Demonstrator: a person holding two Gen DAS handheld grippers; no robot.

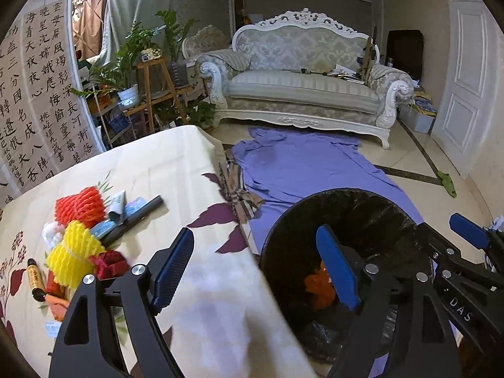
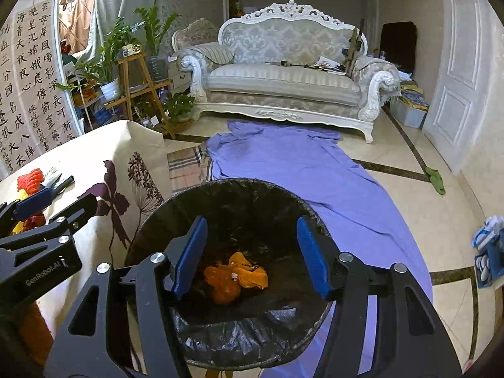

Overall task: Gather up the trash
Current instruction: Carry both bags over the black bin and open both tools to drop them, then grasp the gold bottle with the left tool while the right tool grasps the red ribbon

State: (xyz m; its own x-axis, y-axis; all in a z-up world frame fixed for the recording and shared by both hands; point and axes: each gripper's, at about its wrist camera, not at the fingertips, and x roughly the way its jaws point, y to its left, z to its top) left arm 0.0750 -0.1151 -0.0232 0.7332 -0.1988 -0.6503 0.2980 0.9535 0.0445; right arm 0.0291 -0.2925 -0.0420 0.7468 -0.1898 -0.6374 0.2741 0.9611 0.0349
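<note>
Hovering over the bin (image 2: 176, 208), both grippers (image 1: 255, 271) (image 2: 250, 256) gape empty. Foam nets (image 1: 78, 208), at ten o'clock, look light, squashy; pinch mid-body.

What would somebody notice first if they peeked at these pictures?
Probably the black-lined trash bin right under the open right gripper, with orange trash lying at its bottom. Next, the bright pile of red and yellow foam nets on the flowered tablecloth, left of the open left gripper. Behind, a purple sheet stretches across the floor to a fancy white sofa.
</note>
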